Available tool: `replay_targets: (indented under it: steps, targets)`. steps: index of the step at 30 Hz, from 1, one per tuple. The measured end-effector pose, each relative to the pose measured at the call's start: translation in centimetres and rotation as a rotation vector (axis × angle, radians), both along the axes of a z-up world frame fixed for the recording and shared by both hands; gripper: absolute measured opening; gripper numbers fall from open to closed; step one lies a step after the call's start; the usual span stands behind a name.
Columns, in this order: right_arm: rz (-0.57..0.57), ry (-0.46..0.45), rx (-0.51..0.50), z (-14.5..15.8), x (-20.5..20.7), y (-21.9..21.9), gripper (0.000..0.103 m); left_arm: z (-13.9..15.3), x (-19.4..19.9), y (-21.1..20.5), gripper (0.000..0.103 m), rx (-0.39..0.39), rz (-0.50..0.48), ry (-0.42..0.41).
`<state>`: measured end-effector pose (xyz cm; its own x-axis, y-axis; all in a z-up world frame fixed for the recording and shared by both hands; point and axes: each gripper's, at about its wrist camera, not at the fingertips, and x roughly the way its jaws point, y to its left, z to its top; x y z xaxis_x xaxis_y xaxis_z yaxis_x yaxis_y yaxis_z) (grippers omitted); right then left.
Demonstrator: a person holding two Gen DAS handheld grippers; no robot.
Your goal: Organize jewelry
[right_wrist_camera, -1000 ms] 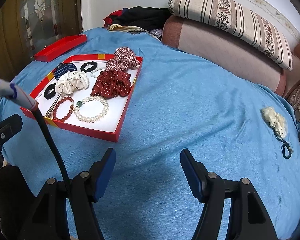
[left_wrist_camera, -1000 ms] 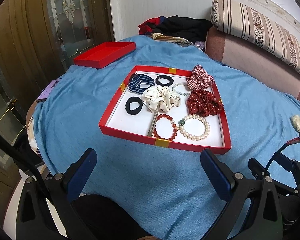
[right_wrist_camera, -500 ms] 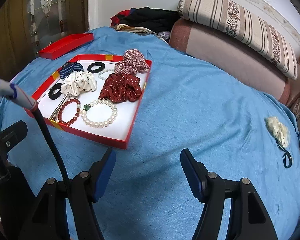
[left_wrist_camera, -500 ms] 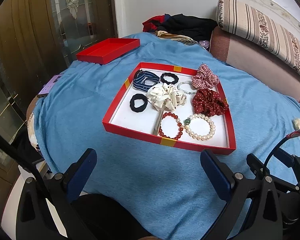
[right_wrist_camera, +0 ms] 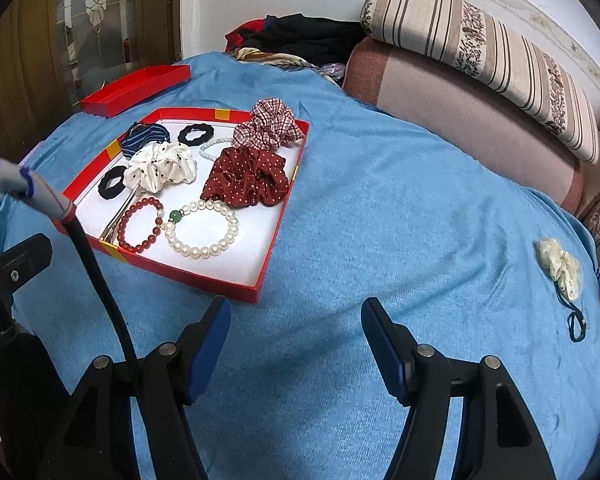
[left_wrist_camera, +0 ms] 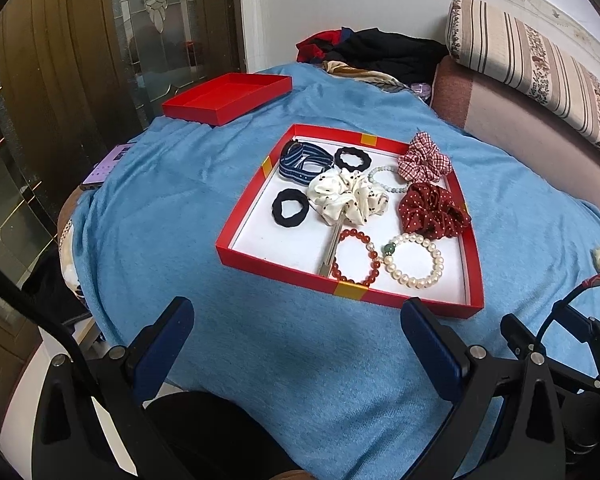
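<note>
A red tray (left_wrist_camera: 268, 266) with a white floor lies on the blue blanket. It holds a pearl bracelet (left_wrist_camera: 414, 254), a red bead bracelet (left_wrist_camera: 356, 256), a pale bead bracelet (left_wrist_camera: 384, 180), a metal clip, two black hair ties, and white, dark red, plaid and striped scrunchies. The tray also shows in the right wrist view (right_wrist_camera: 204, 280). A cream scrunchie (right_wrist_camera: 560, 266) with a dark cord lies far right on the blanket. My left gripper (left_wrist_camera: 296, 336) is open and empty, just short of the tray's near wall. My right gripper (right_wrist_camera: 296, 338) is open and empty over bare blanket.
A red lid (left_wrist_camera: 228, 98) lies at the blanket's far left corner. A phone (left_wrist_camera: 104, 166) sits at the left edge. Dark clothes (left_wrist_camera: 380, 52) are piled at the back. A striped cushion (right_wrist_camera: 480, 60) and sofa back run along the right.
Both views have shifted so the tray sits further right and slightly lower in frame. Both grippers stay open. No object in the tray has moved.
</note>
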<state>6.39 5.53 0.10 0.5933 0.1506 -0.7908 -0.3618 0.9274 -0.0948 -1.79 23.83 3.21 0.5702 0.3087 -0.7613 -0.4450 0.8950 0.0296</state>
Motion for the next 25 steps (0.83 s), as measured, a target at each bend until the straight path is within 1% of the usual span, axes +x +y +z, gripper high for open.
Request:
replay_targets:
  steps: [7, 10, 19, 25]
  targets:
    - [0.019, -0.027, 0.005, 0.8, 0.3, 0.8, 0.072, 0.9, 0.3, 0.2, 0.103, 0.026, 0.005, -0.017]
    - [0.024, -0.036, 0.009, 1.1, 0.4, 1.0, 0.072, 1.3, 0.4, 0.3, 0.103, 0.023, 0.004, -0.022]
    - [0.023, -0.019, 0.025, 1.1, 0.2, 0.5, 0.073, 1.7, 0.2, 0.3, 0.103, 0.020, 0.014, -0.019]
    - [0.007, -0.017, 0.044, 1.5, -0.2, -0.6, 0.074, 2.5, -0.5, -0.4, 0.103, 0.039, 0.023, -0.009]
